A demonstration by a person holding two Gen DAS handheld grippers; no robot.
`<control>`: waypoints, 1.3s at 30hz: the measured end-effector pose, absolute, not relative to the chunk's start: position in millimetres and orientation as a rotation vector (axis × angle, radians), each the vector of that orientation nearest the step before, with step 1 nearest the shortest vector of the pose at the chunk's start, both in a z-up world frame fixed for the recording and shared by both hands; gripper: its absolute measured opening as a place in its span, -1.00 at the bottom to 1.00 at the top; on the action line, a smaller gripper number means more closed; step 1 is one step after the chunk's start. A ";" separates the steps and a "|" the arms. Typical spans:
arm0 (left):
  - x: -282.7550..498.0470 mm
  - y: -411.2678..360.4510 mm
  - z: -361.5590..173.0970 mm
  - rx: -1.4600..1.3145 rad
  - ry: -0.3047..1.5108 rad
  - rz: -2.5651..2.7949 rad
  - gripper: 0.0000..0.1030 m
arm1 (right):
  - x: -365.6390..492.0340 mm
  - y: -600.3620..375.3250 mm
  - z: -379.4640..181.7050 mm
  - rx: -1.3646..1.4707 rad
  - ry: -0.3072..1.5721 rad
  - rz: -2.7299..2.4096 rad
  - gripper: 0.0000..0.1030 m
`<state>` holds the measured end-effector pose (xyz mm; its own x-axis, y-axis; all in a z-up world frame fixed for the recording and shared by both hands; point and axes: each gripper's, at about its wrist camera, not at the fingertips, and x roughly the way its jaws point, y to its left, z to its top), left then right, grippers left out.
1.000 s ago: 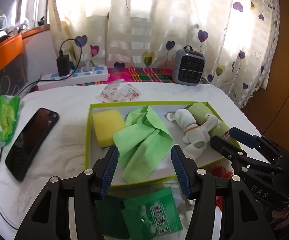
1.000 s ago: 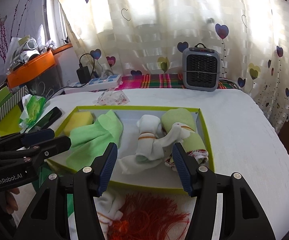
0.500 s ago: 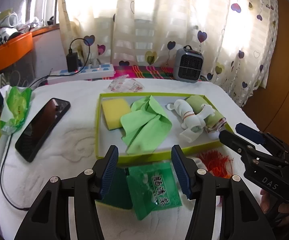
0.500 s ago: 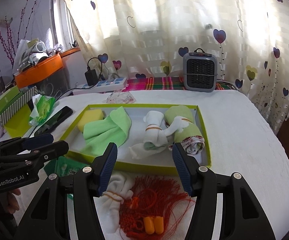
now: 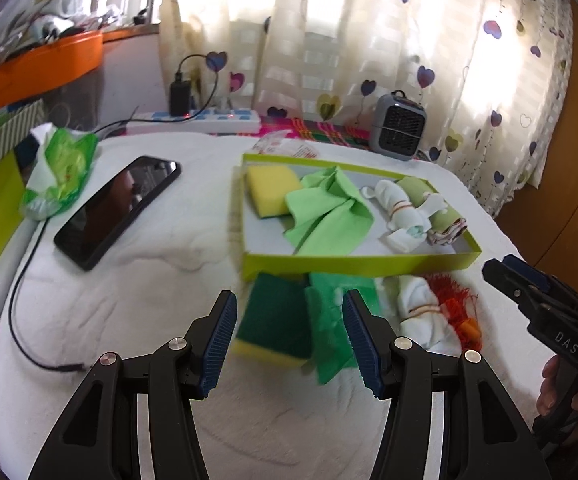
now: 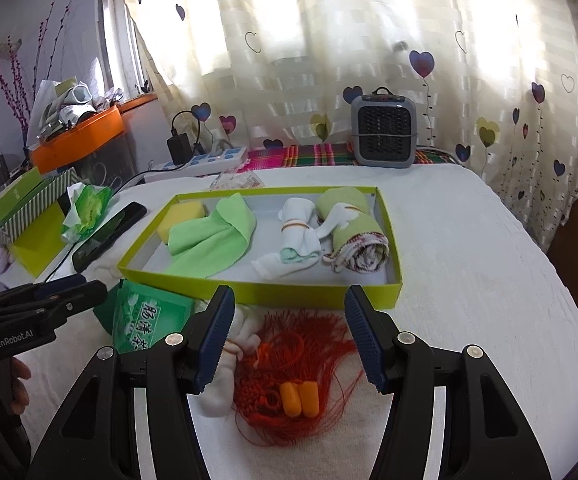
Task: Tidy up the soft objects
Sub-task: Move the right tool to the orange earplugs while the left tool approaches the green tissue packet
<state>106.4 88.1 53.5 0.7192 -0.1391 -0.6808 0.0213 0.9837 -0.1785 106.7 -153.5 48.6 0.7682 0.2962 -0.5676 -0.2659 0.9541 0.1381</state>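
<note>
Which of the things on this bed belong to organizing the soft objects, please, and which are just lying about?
Job: green tray, yellow sponge, green cloth, green scouring sponge, white socks, red tassel.
Lying about: phone, power strip, small heater.

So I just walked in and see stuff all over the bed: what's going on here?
A person holds a gripper in each hand, sorting soft things into a green tray. Already in it: a yellow sponge, a green cloth, rolled socks and a rolled towel. Both grippers are open and empty. The left gripper hovers over a green-topped sponge and a green packet; the right gripper hovers over a red tassel and a white sock, all outside the tray.
</note>
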 end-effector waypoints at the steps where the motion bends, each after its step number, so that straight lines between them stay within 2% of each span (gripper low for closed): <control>1: 104.7 90.7 52.5 -0.169 0.765 -0.086 0.06 | 105.3 -154.1 47.8 0.052 0.625 0.304 0.13; 12: 86.8 106.6 39.7 -0.217 0.780 -0.094 0.06 | 91.7 -161.6 33.2 0.066 0.667 0.305 0.13; 39: 92.9 87.4 24.6 -0.212 0.832 -0.129 0.06 | 100.1 -166.8 2.9 0.065 0.825 0.327 0.13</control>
<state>92.9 87.4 24.6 0.6675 -0.1958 -0.7184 0.0307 0.9712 -0.2362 100.1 -166.8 2.9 0.6311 0.3108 -0.7107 -0.2608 0.9479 0.1829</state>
